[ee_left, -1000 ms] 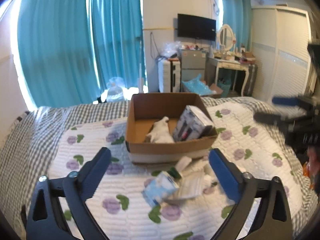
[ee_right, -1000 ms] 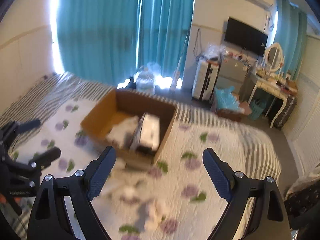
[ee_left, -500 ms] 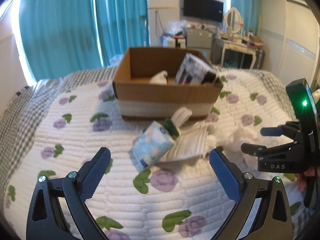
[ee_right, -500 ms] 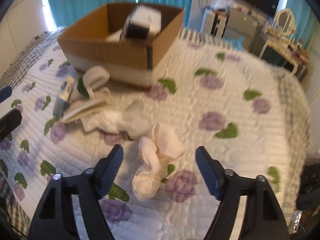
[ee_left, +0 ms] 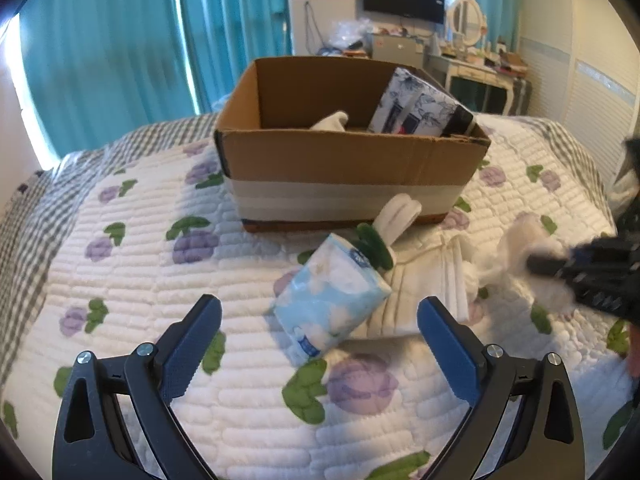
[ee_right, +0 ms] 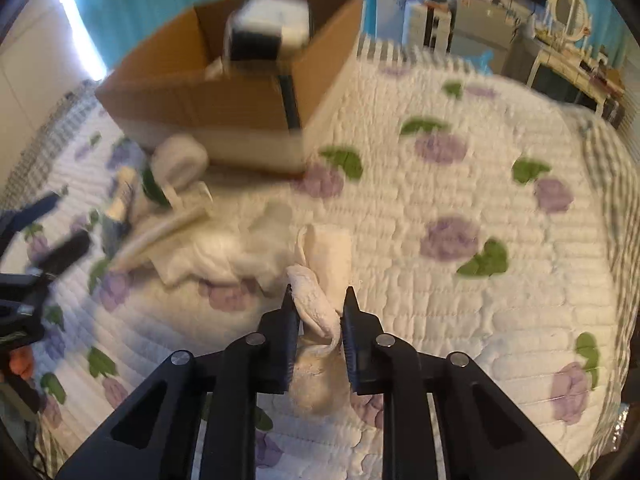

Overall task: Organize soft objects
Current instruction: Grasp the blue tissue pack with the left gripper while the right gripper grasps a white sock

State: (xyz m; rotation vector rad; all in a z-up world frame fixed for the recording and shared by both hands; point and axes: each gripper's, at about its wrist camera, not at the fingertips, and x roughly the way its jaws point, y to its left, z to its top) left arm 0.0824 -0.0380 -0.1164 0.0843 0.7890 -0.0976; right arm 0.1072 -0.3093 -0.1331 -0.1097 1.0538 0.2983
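Quilted bed (ee_right: 460, 300); right gripper (ee_right: 317, 300) apparently clamping cream sock (ee_right: 316, 308).

Cream fuzzy sock (ee_right: 316, 308) on quilt (ee_right: 460, 288)

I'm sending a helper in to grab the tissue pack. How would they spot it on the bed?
Start at the cardboard box on the quilt. Just in front of it lies a heap of white cloth, and the tissue pack lies on the heap's left edge, ahead of the open left gripper. It is the only pale blue, printed, plastic-wrapped block there; its neighbours are plain white fabric.
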